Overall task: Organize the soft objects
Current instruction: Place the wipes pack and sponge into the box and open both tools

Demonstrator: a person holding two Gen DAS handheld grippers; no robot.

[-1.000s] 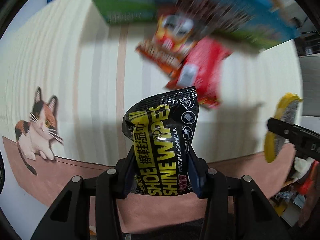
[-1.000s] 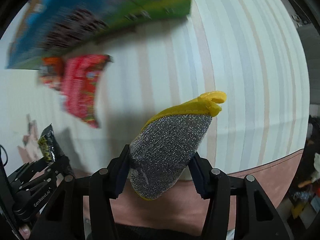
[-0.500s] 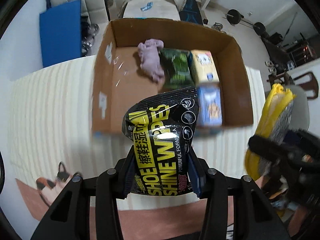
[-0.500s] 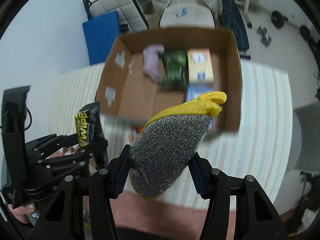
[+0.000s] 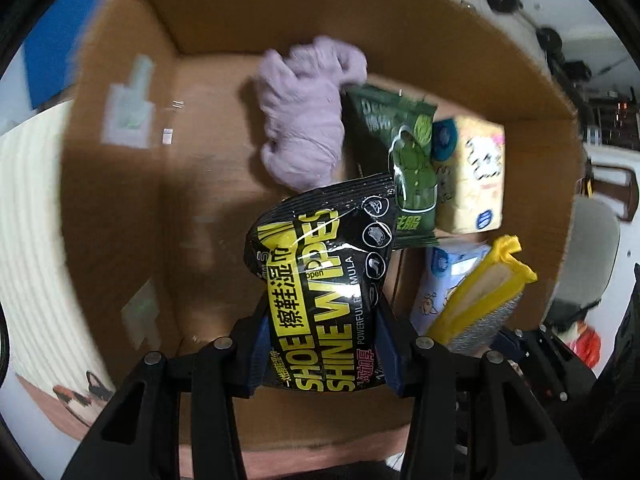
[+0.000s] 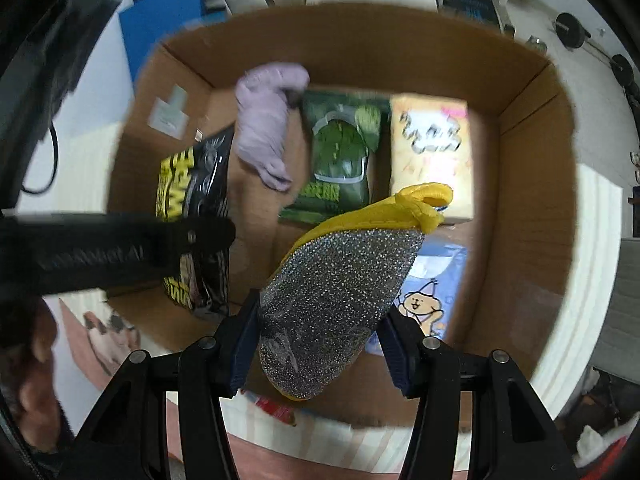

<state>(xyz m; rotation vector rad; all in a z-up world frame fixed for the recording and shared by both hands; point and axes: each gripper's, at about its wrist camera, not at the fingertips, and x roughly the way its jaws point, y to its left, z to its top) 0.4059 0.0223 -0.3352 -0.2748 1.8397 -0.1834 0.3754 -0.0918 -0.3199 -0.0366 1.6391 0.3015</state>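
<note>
- Left wrist view is showing the left claw (image 5: 324,344) clamping both fingers on the lower part of a black and yellow shoe wipes pack (image 5: 320,280), which is standing upright above the open cardboard box (image 5: 120,184); the pack's bottom edge is disappearing behind the fingers.
- Right wrist view is showing the right claw (image 6: 320,344) squeezing a yellow sponge (image 6: 336,288) with a glittery silver scouring face, its yellow loop pointing toward the box; the sponge's lower tip is hiding between the fingers.
- Inside the box a crumpled lilac cloth (image 5: 304,112) is lying beside a green wipes packet (image 5: 412,168), which is touching a pale yellow tissue pack (image 5: 472,176) on its far side.
- A light blue tissue pack (image 6: 428,296) is sitting nearer the box's front wall, and the sponge is covering much of it in both views.
- Printing on the green and yellow packs is blurring too much to read.
- The left claw's black body is crossing the right wrist view as a smeared dark bar, hiding the middle of the shoe wipes pack there.
- Beneath the box, the striped cream surface (image 5: 28,208) is showing only at the edges, with a cat drawing (image 6: 108,332) partly cut off.
- A red wrapper (image 6: 276,408) is peeking out under the box's near wall, mostly concealed.
</note>
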